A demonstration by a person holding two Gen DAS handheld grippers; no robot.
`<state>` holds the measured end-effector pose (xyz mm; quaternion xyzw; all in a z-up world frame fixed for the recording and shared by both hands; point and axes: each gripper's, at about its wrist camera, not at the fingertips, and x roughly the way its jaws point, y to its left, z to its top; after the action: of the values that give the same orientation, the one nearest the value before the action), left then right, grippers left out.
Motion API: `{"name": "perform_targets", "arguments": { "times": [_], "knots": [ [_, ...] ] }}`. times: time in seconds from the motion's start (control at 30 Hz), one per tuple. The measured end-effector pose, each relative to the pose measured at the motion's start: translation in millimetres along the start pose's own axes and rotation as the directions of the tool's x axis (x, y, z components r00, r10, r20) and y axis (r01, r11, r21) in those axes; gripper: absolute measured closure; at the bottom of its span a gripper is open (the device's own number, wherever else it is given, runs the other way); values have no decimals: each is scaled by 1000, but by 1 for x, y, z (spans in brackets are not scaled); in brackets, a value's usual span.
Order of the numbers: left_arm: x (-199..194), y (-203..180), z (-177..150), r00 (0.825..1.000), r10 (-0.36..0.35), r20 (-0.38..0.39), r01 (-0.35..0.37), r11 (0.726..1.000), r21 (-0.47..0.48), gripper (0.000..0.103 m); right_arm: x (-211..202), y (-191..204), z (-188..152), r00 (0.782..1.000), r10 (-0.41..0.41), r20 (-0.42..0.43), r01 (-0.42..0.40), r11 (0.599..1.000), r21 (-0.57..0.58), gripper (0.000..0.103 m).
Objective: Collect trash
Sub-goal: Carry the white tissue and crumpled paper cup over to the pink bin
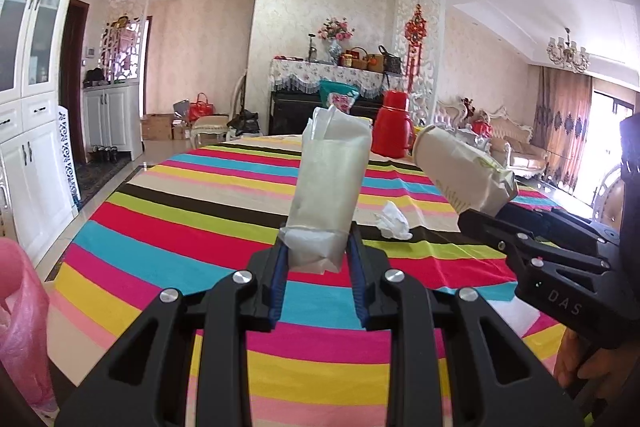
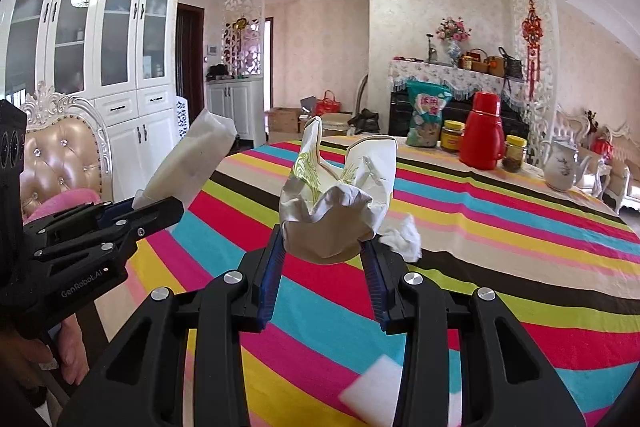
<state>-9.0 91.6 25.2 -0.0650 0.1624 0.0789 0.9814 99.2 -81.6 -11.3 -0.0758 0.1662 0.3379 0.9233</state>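
Left gripper (image 1: 318, 247) jaws pinching upright paper wrapper (image 1: 330, 179); right gripper (image 2: 324, 247) jaws, crushed cup (image 2: 340, 203).

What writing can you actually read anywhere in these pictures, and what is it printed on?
"DAS": on the side of the right gripper, seen from the left wrist view.
"GenRobot.AI": on the side of the left gripper, seen from the right wrist view.
Snack bag: large characters, too blurred to read.
Crushed paper cup: green print, not legible.
Yellow-lidded jar: label too small to read.
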Motion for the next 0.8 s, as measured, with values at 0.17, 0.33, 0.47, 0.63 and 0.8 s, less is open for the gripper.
{"name": "perform_targets", "arguments": {
  "times": [0.17,0.33,0.47,0.63,0.8],
  "knots": [
    [-21,21,-3,1000,24,12,-23,1000,-8,76,9,17,6,1000,26,8,-26,1000,-9,66],
    [-33,40,-3,998,55,24,-54,998,-18,76,22,40,12,998,69,2,-69,997,-27,66],
    [-44,62,-4,996,90,30,-89,996,-25,76,31,61,16,995,103,7,-103,993,-53,66],
    [-50,86,-5,991,136,17,-135,990,-45,76,43,89,22,989,145,6,-144,987,-74,66],
    [-60,114,-9,983,181,6,-180,982,-58,76,58,116,26,981,194,-3,-194,977,-91,66]
  ]
}}
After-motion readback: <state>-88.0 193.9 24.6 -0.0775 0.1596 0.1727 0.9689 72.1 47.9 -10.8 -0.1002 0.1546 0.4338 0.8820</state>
